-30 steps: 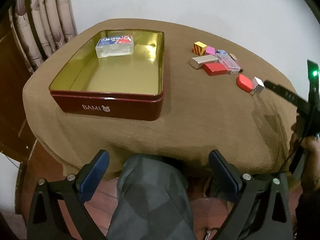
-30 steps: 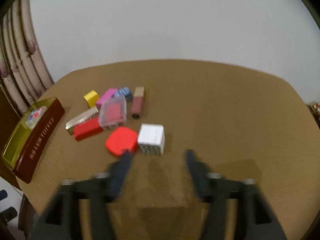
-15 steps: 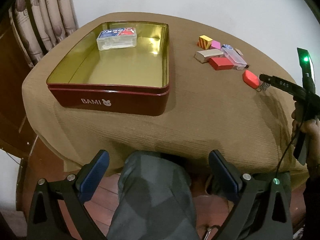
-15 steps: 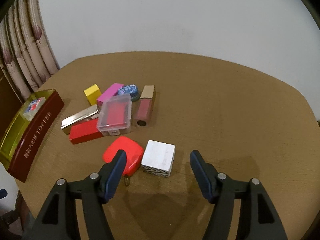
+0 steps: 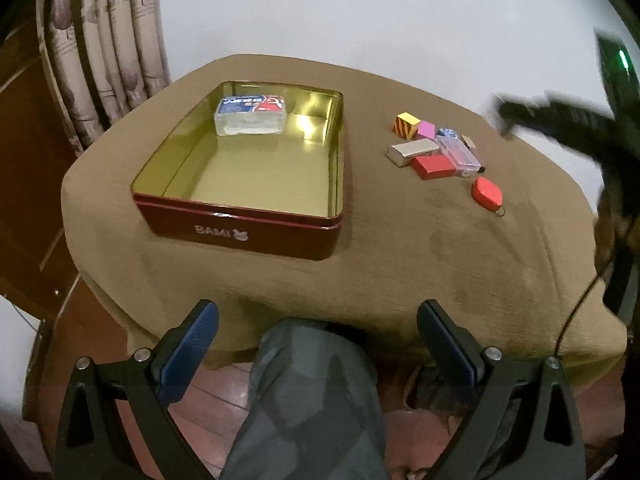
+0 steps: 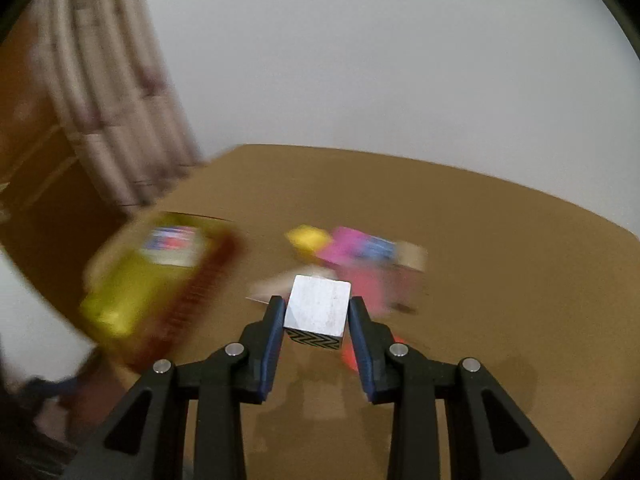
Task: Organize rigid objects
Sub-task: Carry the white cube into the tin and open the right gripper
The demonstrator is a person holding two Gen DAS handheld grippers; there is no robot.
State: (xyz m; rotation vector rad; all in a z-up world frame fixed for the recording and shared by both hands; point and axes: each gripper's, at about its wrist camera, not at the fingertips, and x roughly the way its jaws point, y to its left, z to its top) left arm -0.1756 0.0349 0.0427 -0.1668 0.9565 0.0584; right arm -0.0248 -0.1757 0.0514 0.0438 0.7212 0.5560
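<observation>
Right claw (image 6: 317,314) clamped on white cube (image 6: 318,311), held above the worktop (image 6: 500,280), tin (image 5: 256,184) to its left. We judge the cube light, rigid, smooth-faced; flat opposite sides suit gripping. Left claw (image 5: 318,332) wide open, empty.

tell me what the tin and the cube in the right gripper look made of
Tin: likely metal, glossy dark red outside, mirror-like gold inside that reflects the light.
Cube: rigid; matte white top with faint scuffs, black chevron print on its side. Painted wood or plastic; unclear.

Bare cloth (image 5: 400,248) between tin (image 5: 240,228) and block cluster (image 5: 436,148) (tightly packed), tin mostly unfilled
</observation>
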